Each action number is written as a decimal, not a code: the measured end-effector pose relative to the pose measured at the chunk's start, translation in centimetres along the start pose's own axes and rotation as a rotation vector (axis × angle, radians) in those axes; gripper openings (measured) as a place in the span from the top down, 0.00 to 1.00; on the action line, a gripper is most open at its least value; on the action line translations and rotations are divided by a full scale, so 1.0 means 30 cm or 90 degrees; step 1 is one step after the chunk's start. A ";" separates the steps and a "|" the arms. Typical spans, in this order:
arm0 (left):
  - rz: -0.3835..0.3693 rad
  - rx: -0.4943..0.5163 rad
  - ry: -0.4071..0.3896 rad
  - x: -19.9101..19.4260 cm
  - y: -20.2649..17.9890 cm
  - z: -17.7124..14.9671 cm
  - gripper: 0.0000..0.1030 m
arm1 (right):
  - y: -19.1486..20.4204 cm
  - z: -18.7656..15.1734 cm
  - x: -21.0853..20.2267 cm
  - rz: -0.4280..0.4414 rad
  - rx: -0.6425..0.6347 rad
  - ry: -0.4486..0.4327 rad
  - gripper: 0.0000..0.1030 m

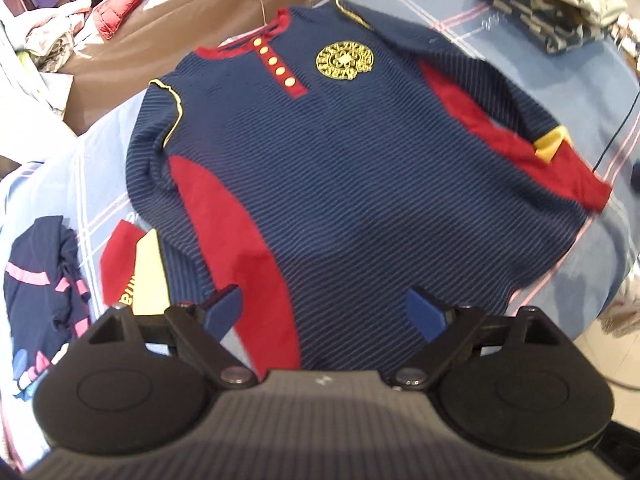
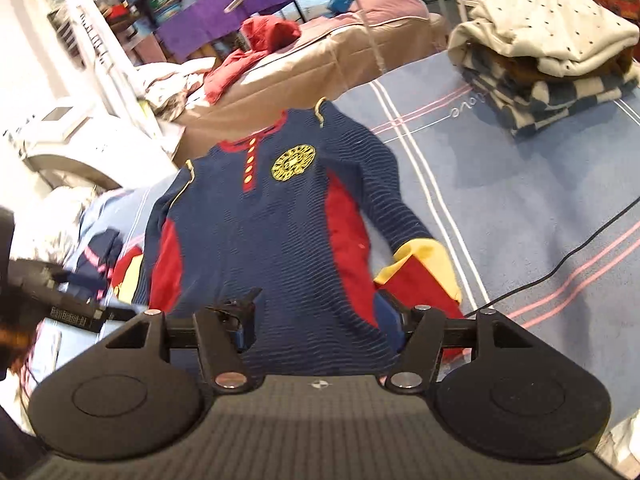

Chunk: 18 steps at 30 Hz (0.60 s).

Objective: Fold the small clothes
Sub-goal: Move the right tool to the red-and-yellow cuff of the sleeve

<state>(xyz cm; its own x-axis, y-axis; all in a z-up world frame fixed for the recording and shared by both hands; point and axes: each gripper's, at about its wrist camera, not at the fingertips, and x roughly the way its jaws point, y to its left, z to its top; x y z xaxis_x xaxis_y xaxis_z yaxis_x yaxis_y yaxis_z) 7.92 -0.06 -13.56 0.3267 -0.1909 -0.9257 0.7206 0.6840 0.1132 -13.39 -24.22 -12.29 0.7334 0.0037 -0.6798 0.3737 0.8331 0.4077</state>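
Here, both spread grippers, left gripper (image 1: 324, 312) and right gripper (image 2: 320, 312), over shirt (image 1: 340, 168) hem.

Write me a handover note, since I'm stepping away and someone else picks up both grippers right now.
Left gripper: open, holding nothing, above the shirt's hem.
Right gripper: open, holding nothing, also at the hem end.
Navy and red shirt: spread flat, front up, on the blue cloth-covered table; both sleeves lie out to the sides, no fold made yet.
Folded stack sits at the far corner; a dark garment with pink stripes lies crumpled beside the shirt.
Left: fold in sleeves, fold the body, probably then the dark garment.
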 end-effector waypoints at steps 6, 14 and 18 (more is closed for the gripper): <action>0.000 -0.092 -0.043 -0.030 0.071 -0.082 0.03 | -0.002 0.021 0.077 0.007 0.013 0.052 0.01; 0.024 -0.215 -0.098 -0.059 0.229 -0.247 0.02 | 0.096 0.137 0.213 0.037 -0.047 0.106 0.00; 0.048 -0.211 -0.122 -0.070 0.284 -0.281 0.02 | 0.156 0.193 0.299 0.040 -0.051 0.133 0.00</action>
<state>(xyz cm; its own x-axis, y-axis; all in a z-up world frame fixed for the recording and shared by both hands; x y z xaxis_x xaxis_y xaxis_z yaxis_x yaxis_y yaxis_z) 8.21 12.10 -13.68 0.5019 -0.2380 -0.8315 0.4639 0.8855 0.0266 -1.76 -23.48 -12.95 0.6167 0.1650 -0.7697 0.2790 0.8685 0.4097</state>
